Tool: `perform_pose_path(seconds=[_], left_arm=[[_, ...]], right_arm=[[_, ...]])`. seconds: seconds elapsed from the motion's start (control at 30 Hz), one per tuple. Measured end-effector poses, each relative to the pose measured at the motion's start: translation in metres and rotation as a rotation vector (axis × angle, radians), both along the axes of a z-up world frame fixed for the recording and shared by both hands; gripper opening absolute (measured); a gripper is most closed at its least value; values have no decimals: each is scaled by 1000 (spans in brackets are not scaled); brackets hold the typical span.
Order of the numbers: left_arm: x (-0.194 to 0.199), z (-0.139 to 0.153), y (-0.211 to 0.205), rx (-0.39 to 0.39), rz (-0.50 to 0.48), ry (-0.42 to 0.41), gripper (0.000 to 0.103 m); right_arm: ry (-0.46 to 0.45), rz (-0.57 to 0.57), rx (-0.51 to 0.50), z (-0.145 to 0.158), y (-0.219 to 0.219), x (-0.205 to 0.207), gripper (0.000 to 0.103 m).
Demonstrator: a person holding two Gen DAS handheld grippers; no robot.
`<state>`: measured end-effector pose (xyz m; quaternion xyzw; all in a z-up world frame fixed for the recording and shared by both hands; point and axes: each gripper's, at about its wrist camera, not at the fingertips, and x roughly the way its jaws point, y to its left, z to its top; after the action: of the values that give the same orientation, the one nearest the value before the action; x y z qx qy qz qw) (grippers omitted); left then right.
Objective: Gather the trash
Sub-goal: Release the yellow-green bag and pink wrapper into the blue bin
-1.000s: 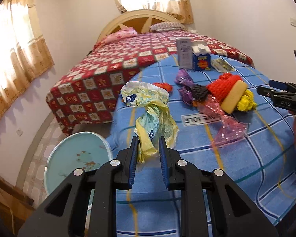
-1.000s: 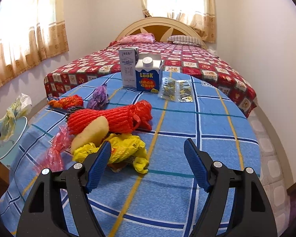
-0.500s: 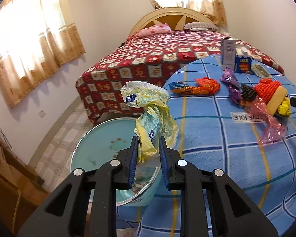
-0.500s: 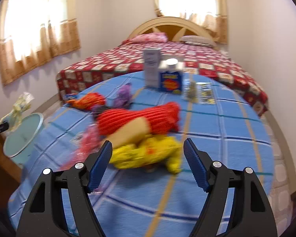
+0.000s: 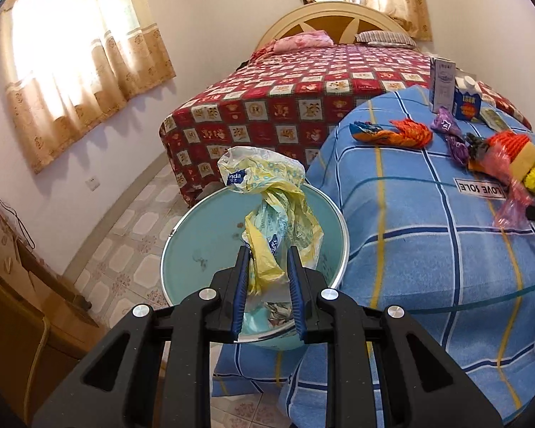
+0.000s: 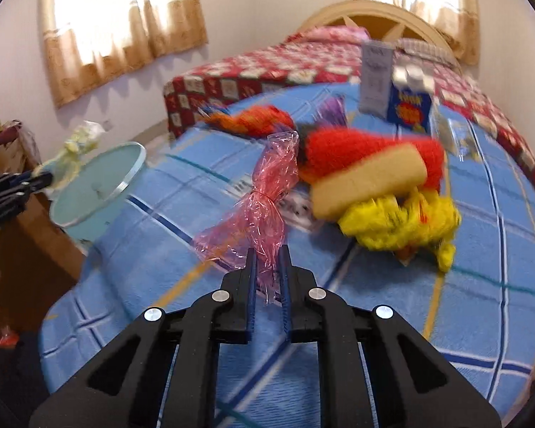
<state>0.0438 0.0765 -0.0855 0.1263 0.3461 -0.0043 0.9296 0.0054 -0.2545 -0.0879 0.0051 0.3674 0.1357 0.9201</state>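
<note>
My left gripper (image 5: 267,255) is shut on a crumpled yellow and white plastic bag (image 5: 267,196) and holds it over the pale blue trash bin (image 5: 196,235), which stands beside the table. It also shows in the right wrist view (image 6: 42,178) at far left, over the bin (image 6: 100,174). My right gripper (image 6: 267,253) is shut on the near end of a pink cellophane wrapper (image 6: 256,199) that lies on the blue checked tablecloth (image 6: 374,303). The wrapper also shows in the left wrist view (image 5: 513,196).
On the table lie a red knit piece with a tan sponge (image 6: 371,171), yellow crumpled trash (image 6: 403,221), an orange wrapper (image 5: 406,132), purple wrappers (image 5: 449,132), a blue carton (image 5: 467,101) and a white box (image 5: 442,82). A bed (image 5: 285,100) stands behind. A wooden cabinet (image 5: 14,306) is at left.
My left gripper has carried the plastic bag left, off the table and over the bin. My right gripper has moved left and forward and closed on the pink cellophane wrapper.
</note>
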Motion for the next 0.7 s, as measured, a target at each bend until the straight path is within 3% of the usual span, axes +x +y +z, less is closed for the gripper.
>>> perform_pose_path(seconds=[0.1, 0.3, 0.7], left_arm=[[2, 1, 2, 4, 9, -3, 21], [11, 0, 13, 35, 49, 0, 22], [32, -6, 54, 67, 177, 19, 22]], right_arm=[[-42, 20, -2, 13, 8, -4, 12], [-101, 83, -7, 34, 39, 26, 12], [-84, 228, -43, 26, 123, 102, 12]])
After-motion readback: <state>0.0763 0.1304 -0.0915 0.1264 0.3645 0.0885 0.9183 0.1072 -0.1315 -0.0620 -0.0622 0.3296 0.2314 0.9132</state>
